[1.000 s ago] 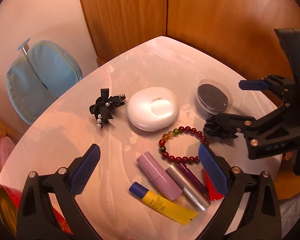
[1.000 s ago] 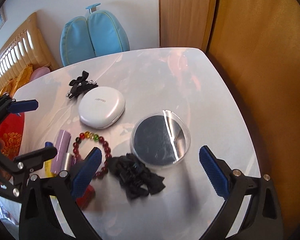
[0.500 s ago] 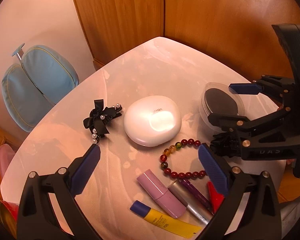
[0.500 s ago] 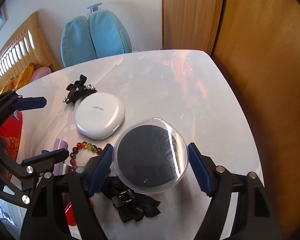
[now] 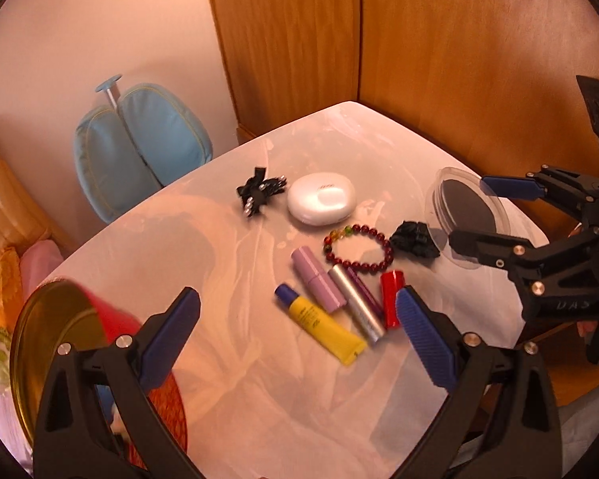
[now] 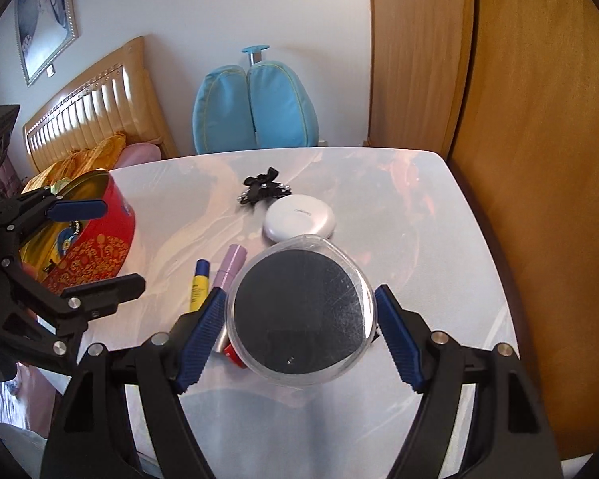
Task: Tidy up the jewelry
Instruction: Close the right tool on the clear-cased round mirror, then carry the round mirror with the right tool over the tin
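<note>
My right gripper (image 6: 299, 303) is shut on a clear round case (image 6: 301, 311) with a black pad inside, held above the white table (image 6: 439, 239). The left wrist view shows that case (image 5: 465, 209) lifted at the right, between the right gripper's (image 5: 483, 215) fingers. My left gripper (image 5: 297, 303) is open and holds nothing, hovering over the cosmetics. On the table lie a red bead bracelet (image 5: 357, 247), a black scrunchie (image 5: 415, 239), a black bow hair clip with pearls (image 5: 259, 191) and a white oval case (image 5: 321, 199).
A yellow tube (image 5: 319, 325), a lilac lipstick (image 5: 317, 279), a silver tube (image 5: 357, 307) and a red tube (image 5: 391, 299) lie side by side. A red tin (image 6: 96, 239) with gold inside stands at the table's left edge. Wooden wardrobe doors (image 6: 539, 159) flank the right.
My right gripper closed on the round case and lifted it off the table. Both grippers rose and drew back, so the red tin has come into view.
</note>
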Action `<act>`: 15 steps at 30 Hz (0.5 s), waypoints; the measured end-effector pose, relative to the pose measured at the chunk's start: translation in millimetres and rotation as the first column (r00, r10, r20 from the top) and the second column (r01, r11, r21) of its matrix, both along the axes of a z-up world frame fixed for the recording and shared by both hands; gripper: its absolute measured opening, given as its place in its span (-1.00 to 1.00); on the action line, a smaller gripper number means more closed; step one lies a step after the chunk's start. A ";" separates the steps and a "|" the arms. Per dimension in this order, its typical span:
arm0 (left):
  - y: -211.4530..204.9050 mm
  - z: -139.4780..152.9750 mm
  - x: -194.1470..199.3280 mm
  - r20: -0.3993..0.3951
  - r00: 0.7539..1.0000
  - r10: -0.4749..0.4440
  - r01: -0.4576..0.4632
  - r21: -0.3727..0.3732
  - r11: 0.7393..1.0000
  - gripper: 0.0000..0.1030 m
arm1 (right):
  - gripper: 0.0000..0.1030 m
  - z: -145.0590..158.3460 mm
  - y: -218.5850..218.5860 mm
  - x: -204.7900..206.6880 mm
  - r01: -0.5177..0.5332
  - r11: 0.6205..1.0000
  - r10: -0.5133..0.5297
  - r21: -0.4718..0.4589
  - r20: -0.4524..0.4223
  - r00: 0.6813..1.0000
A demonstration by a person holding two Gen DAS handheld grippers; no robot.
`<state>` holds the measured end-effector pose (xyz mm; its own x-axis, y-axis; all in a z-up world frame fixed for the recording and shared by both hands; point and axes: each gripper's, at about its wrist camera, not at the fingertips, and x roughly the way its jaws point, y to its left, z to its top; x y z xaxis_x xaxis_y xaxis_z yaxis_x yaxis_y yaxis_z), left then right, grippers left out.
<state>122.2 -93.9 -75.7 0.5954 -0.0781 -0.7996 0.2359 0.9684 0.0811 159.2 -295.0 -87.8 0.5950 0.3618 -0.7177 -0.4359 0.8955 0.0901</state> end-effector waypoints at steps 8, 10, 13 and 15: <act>89.0 6.4 -51.2 -0.007 0.978 0.209 -0.209 -0.014 0.978 0.86 | 0.49 14.9 48.8 -25.7 -0.094 0.996 0.094 -0.003 0.032 0.995; 114.3 9.2 -50.3 0.009 0.969 0.247 -0.246 -0.021 0.969 0.86 | 0.49 17.0 64.0 -24.1 -0.100 0.995 0.101 -0.010 0.036 0.994; 149.5 9.1 -44.5 0.022 0.961 0.274 -0.274 -0.015 0.962 0.86 | 0.49 18.8 98.6 -19.1 -0.114 0.993 0.115 -0.023 0.033 0.993; 177.2 8.3 -42.4 0.035 0.958 0.284 -0.284 -0.005 0.959 0.86 | 0.49 19.6 129.1 -13.2 -0.129 0.991 0.130 -0.029 0.031 0.991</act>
<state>79.8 83.3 -67.4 0.6209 0.0982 -0.7778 -0.0515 0.9951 0.0845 146.0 -165.9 -68.1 0.5675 0.4179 -0.7095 -0.5506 0.8333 0.0505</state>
